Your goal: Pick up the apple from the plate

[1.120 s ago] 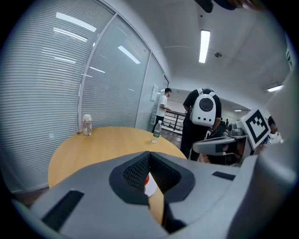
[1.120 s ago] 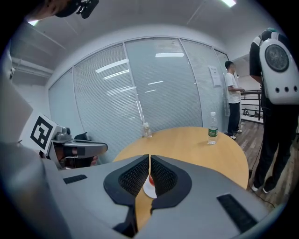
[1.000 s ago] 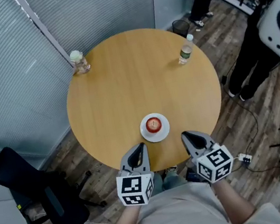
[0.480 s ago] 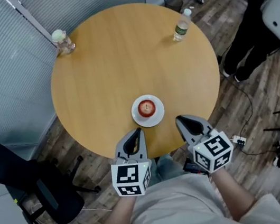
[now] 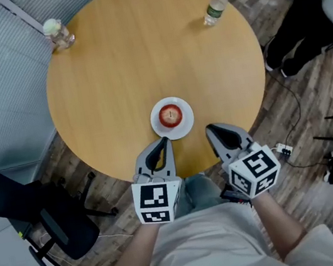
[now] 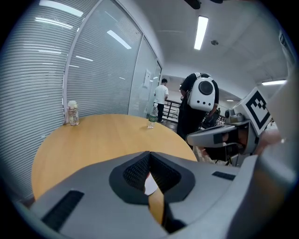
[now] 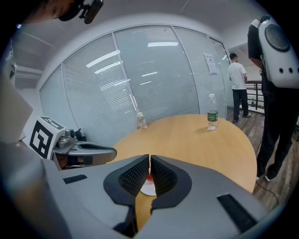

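A red apple (image 5: pixel 170 115) sits on a small white plate (image 5: pixel 185 124) near the front edge of the round wooden table (image 5: pixel 117 68). My left gripper (image 5: pixel 163 140) hovers at the table's near edge, just left of the plate, its jaws shut and empty. My right gripper (image 5: pixel 208 129) hangs to the right of the plate, also shut with nothing held. In the right gripper view a sliver of the apple and the plate (image 7: pixel 148 190) shows behind the closed jaws. In the left gripper view only a bit of the plate (image 6: pixel 150 185) peeks past the jaws.
A jar with a pale lid (image 5: pixel 56 33) stands at the table's far left edge and a plastic water bottle (image 5: pixel 215 4) at the far right. A black office chair (image 5: pixel 34 216) sits left of the table. People stand at the right (image 5: pixel 316 7); cables lie on the wooden floor.
The view has tipped further down, so table and plate sit lower and closer. Both grippers have sunk toward the table's near edge, still shut.
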`<control>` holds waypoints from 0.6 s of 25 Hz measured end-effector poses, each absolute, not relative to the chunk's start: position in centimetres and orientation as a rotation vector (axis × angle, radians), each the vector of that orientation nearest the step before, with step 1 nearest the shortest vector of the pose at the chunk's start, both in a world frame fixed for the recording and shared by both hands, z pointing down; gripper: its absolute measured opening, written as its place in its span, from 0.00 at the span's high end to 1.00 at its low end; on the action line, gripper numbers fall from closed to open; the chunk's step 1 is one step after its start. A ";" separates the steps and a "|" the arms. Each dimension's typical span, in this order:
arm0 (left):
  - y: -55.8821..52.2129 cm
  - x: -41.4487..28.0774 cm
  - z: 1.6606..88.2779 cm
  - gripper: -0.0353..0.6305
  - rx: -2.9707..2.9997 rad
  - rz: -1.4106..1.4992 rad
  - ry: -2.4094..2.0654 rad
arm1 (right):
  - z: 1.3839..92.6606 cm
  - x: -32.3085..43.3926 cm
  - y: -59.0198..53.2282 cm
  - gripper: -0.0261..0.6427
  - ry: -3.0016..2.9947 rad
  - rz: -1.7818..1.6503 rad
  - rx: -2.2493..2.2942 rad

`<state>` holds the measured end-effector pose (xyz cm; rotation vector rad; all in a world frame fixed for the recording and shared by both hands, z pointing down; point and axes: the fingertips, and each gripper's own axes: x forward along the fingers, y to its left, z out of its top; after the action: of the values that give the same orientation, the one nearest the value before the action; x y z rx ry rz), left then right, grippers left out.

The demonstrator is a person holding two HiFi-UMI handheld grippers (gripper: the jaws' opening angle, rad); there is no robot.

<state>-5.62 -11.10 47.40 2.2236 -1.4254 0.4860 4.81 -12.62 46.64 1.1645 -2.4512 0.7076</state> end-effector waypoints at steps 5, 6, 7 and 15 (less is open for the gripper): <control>-11.9 -5.3 49.2 0.94 2.202 0.520 -1.404 | 47.7 4.8 -13.2 0.91 -2.437 0.745 1.162; -12.0 -5.3 49.6 0.94 2.198 0.527 -1.398 | 48.0 4.8 -13.3 0.91 -2.435 0.749 1.160; -12.2 -5.2 49.9 0.94 2.196 0.534 -1.393 | 48.2 4.7 -13.5 0.91 -2.433 0.754 1.157; -13.5 -5.1 52.5 0.88 2.184 0.591 -1.347 | 49.9 3.9 -14.6 0.91 -2.415 0.804 1.134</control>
<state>-5.08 -13.53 52.49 2.1838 -1.3471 0.5907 3.85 -14.57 49.88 1.1344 -2.4145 0.8042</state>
